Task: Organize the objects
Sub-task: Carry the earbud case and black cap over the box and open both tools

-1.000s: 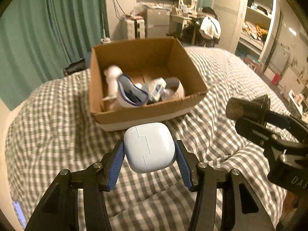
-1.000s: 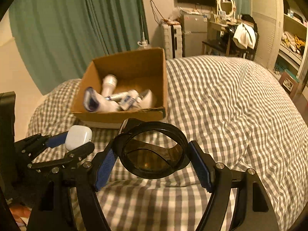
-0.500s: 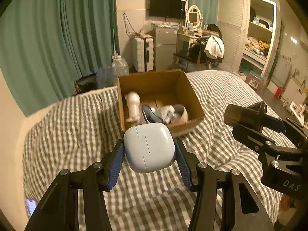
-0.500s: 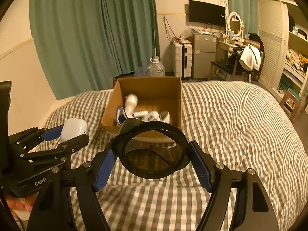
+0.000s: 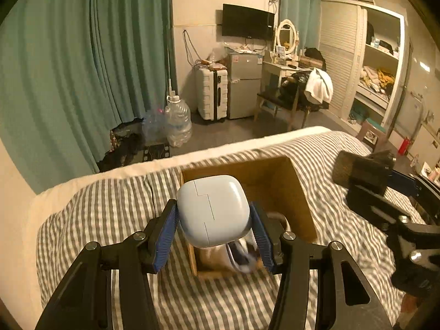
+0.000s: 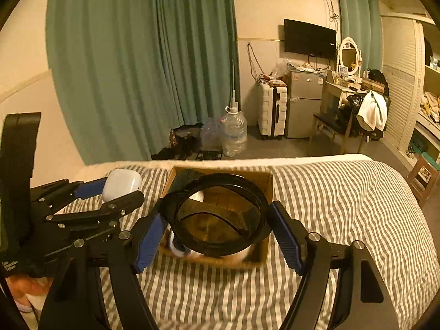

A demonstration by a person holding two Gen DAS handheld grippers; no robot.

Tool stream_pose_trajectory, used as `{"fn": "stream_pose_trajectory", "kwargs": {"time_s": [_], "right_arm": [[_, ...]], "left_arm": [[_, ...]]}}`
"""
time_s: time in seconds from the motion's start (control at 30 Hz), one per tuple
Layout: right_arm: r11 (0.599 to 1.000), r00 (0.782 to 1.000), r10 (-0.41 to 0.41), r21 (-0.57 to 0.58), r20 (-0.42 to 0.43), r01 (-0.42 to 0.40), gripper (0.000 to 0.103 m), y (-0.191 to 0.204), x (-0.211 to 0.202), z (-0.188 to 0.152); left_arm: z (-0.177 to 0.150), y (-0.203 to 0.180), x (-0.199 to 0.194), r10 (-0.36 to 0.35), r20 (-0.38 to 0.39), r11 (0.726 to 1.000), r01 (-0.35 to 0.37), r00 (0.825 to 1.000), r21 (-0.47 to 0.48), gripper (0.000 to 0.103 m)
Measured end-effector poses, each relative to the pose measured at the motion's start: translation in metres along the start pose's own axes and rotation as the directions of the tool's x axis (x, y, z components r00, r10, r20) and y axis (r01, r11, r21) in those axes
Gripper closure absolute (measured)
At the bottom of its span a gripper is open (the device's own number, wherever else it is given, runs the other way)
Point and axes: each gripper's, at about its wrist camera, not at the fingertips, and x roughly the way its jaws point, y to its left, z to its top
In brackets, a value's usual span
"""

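We carry a pale earbud case [image 5: 214,210] clamped in our left gripper [image 5: 214,231] and a black goggle [image 6: 217,214] pinched half-wide in our right gripper [image 6: 220,232], both above the cardboard box [image 5: 299,192] at twelve o'clock. Next, we judge: lower, release inside.

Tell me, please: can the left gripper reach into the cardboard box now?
Probably yes: the cardboard box lies open-topped just past the left gripper, nothing between. But its jaws already hold the earbud case.

No lettering seems readable in either view.
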Motion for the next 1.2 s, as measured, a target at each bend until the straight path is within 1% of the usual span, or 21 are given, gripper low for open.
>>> {"fn": "stream_pose_trajectory", "kwargs": {"time_s": [0.17,0.3,0.4,0.53,0.63,0.7,0.8,0.87,0.93,1.03,1.1,1.13,1.17,1.2], "right_arm": [[0.999,1.0,0.0,0.048,0.012,-0.001,0.03,-0.019,0.038,0.036],[0.995,1.0,0.021,0.1,-0.014,-0.019,0.03,-0.032,0.079,0.051],[0.995,0.999,0.032,0.096,-0.042,-0.028,0.03,-0.035,0.11,0.051],[0.994,0.994,0.025,0.113,-0.109,-0.013,0.03,-0.041,0.15,0.034],[0.991,0.987,0.032,0.133,-0.157,-0.011,0.03,-0.051,0.174,0.018],[0.99,0.981,0.041,0.142,-0.188,-0.014,0.03,-0.055,0.187,0.009],[0.989,0.974,0.043,0.148,-0.223,-0.01,0.03,-0.058,0.2,0.001],[0.99,0.972,0.034,0.142,-0.234,0.0,0.03,-0.059,0.204,-0.003],[0.99,0.97,0.03,0.139,-0.24,0.003,0.03,-0.058,0.205,-0.006],[0.988,0.97,0.045,0.153,-0.239,-0.008,0.029,-0.059,0.206,-0.007],[0.983,0.972,0.06,0.181,-0.228,-0.018,0.028,-0.062,0.202,-0.006],[0.98,0.974,0.072,0.198,-0.217,-0.029,0.026,-0.063,0.198,-0.004],[0.977,0.976,0.081,0.208,-0.203,-0.038,0.021,-0.066,0.193,-0.002],[0.976,0.979,0.082,0.213,-0.188,-0.041,0.018,-0.067,0.187,0.001]], "left_arm": [[0.026,0.003,0.047,-0.024,-0.018,1.0,0.024,1.0,-0.005,0.049],[0.03,-0.001,0.089,-0.055,-0.067,0.998,0.055,0.996,0.008,0.049],[0.023,-0.002,0.118,-0.059,-0.104,0.998,0.061,0.993,0.015,0.049],[0.003,0.001,0.149,-0.076,-0.149,0.997,0.08,0.986,0.019,0.049],[-0.012,0.0,0.16,-0.105,-0.173,0.993,0.112,0.979,0.032,0.049],[-0.02,-0.001,0.166,-0.096,-0.184,0.993,0.106,0.978,0.045,0.049],[-0.025,-0.005,0.169,-0.085,-0.174,0.993,0.099,0.981,0.071,0.049],[-0.025,-0.009,0.169,-0.102,-0.174,0.99,0.118,0.979,0.082,0.049],[-0.025,-0.012,0.17,-0.116,-0.171,0.988,0.132,0.978,0.081,0.049],[-0.026,-0.013,0.169,-0.102,-0.164,0.989,0.118,0.981,0.091,0.049],[-0.024,-0.012,0.168,-0.115,-0.177,0.989,0.13,0.977,0.076,0.048],[-0.022,-0.009,0.166,-0.129,-0.181,0.988,0.142,0.975,0.059,0.048],[-0.02,-0.007,0.163,-0.139,-0.179,0.988,0.149,0.974,0.043,0.047],[-0.017,-0.006,0.158,-0.142,-0.17,0.988,0.15,0.975,0.037,0.044]]}}
